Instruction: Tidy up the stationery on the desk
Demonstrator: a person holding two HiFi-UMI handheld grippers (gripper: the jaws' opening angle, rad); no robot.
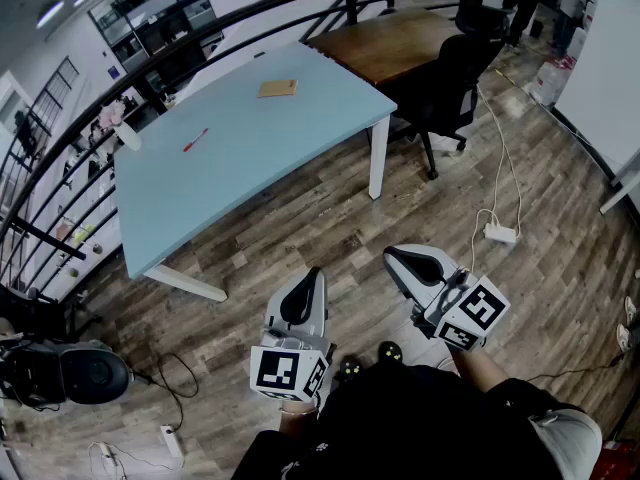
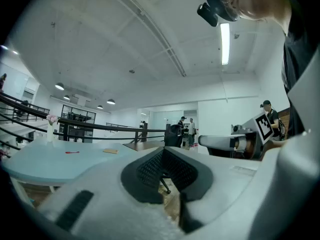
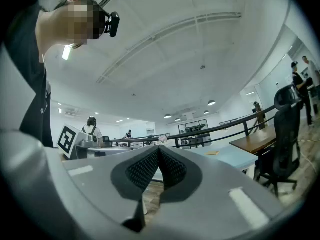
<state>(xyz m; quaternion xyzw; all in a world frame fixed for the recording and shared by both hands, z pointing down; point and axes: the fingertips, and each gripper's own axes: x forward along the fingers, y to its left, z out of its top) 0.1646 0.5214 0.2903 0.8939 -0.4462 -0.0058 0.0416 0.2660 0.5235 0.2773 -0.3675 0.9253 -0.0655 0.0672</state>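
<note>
Hovering left gripper (image 1: 312, 276) | right gripper (image 1: 393, 256) | jaws together | desk (image 1: 300, 118) well apart

looks like an open-plan office: light blue desk (image 1: 250, 138) at 11 o'clock, wooden desk (image 1: 395, 43) and black swivel chair (image 1: 450, 78) at 1 o'clock, railing (image 1: 230, 16) behind, ceiling strip light (image 2: 225, 44).

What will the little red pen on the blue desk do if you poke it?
The red pen looks thin and stick-like, so it would probably roll or skid on the smooth blue desk. It seems small, so it is likely light and stiff to lift. It lies away from the edges, so a gentle poke probably won't drop it.
</note>
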